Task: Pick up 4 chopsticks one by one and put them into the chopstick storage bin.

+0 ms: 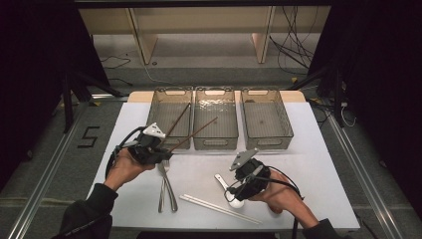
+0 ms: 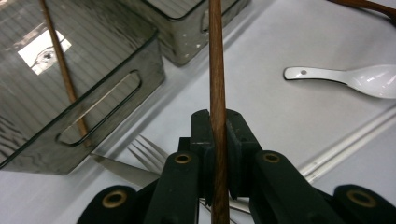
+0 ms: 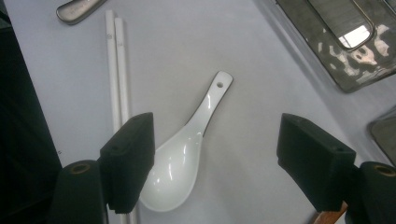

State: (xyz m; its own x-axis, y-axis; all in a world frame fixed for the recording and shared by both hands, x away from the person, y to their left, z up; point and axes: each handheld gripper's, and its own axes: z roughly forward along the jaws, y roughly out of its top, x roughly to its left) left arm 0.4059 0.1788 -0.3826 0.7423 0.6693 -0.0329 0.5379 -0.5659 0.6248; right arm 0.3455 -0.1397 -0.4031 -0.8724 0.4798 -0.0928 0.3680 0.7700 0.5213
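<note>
The left gripper [image 1: 164,144] is hovering over the table [image 1: 308,164] just in front of the left bin [image 1: 157,117], its jaws clamped on a brown chopstick [image 2: 216,93]. In the high view that stick [image 1: 196,133] is slanting up and away from the jaws, its far end lying over the front part of the middle bin [image 1: 215,119]. A second brown stick [image 1: 177,121] is leaning inside the left bin, its lower end down by the near wall; in the left gripper view it [image 2: 63,74] is showing through the clear wall beside the handle slot.

The right gripper [image 1: 234,191] is sitting low over the near right part of the table with its jaws spread wide. In the right gripper view a white spoon [image 3: 187,149] is lying flat between them, bowl toward the camera and close beside the left jaw, though I cannot tell whether it is touching. A pair of white chopsticks [image 3: 116,70] is lying side by side just beyond that jaw.

A fork [image 1: 163,186] and knife [image 1: 169,186] are lying on the table below the left gripper. The right bin [image 1: 266,119] is standing well apart from both grippers
</note>
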